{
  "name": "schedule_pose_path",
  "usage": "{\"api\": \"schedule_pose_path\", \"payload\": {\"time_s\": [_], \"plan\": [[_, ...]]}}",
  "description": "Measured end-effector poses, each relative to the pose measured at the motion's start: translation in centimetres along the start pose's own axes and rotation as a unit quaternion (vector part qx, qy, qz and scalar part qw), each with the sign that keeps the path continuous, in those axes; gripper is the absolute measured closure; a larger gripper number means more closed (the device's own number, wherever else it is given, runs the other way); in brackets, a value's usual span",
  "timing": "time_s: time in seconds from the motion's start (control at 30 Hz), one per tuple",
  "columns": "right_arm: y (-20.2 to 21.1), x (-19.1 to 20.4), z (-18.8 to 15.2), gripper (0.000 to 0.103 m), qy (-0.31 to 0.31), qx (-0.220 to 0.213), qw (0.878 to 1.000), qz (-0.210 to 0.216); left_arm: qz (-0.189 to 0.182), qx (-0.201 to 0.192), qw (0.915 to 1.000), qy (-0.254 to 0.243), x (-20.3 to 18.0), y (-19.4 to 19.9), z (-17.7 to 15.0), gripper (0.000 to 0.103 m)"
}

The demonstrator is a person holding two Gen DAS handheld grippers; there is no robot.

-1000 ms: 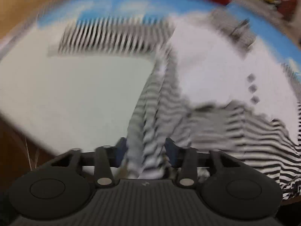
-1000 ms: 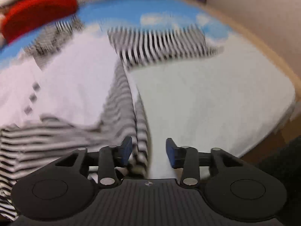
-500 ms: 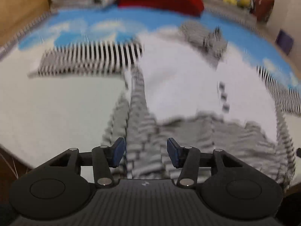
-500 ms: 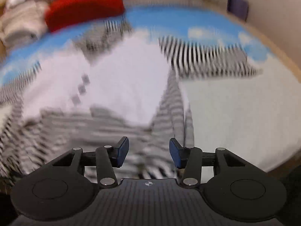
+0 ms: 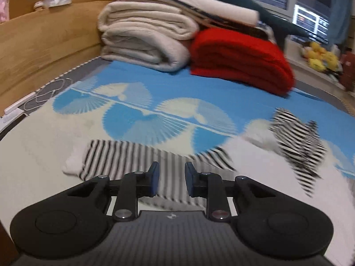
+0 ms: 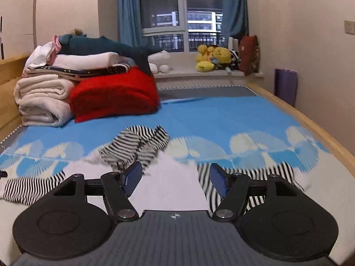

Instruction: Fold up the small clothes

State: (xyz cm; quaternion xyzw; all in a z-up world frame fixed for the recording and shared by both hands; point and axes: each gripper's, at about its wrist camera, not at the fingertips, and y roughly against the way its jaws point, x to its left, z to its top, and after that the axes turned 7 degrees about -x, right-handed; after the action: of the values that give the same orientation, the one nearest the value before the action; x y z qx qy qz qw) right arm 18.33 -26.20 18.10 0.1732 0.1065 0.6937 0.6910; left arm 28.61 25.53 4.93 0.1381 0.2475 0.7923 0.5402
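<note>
Your left gripper [image 5: 169, 180] is sitting partly open with nothing between its pads; its jaws have just been closing, yet the cloth is lying beyond the tips, not in them. Your right gripper [image 6: 173, 178] is standing wide and empty too, its jaws having just been opening. Out past both claws the striped garment [image 6: 177, 181] is lying spread on the bed sheet [image 6: 221, 119]: white body at six o'clock, one striped sleeve [image 5: 124, 159] reaching toward nine, the other sleeve [image 6: 255, 177] toward three, the bunched hood [image 6: 135, 146] at twelve. Beyond that, a red blanket [image 6: 113, 93] and the cream blankets [image 6: 42, 102] are stacking up at eleven. You are risking an uneven fold: the hood is looking crumpled, so creasing over it could trap a lump, and a narrow left jaw could snag one layer only
</note>
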Motion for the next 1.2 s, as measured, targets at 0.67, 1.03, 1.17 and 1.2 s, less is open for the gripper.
{"api": "schedule_pose_path", "payload": {"time_s": [0.67, 1.03, 1.17, 1.2], "plan": [[-17.9, 7.9, -4.0, 0.074, 0.090, 0.110, 0.987, 0.075, 0.169, 0.091, 0.9687, 0.158, 14.1, -14.7, -6.2, 0.091], [-20.2, 4.4, -4.1, 0.074, 0.043, 0.180, 0.981, 0.054, -0.060, -0.032, 0.9977, 0.009, -7.0, -7.5, 1.6, 0.103], [-20.9, 2.3, -4.4, 0.073, 0.000, 0.202, 0.979, 0.027, -0.289, 0.055, 0.9555, -0.013, -18.3, -3.6, 0.3, 0.095], [-21.1, 1.7, -4.6, 0.073, -0.014, 0.209, 0.978, 0.018, -0.331, 0.079, 0.9399, -0.026, -20.4, -2.9, -0.3, 0.093]]}}
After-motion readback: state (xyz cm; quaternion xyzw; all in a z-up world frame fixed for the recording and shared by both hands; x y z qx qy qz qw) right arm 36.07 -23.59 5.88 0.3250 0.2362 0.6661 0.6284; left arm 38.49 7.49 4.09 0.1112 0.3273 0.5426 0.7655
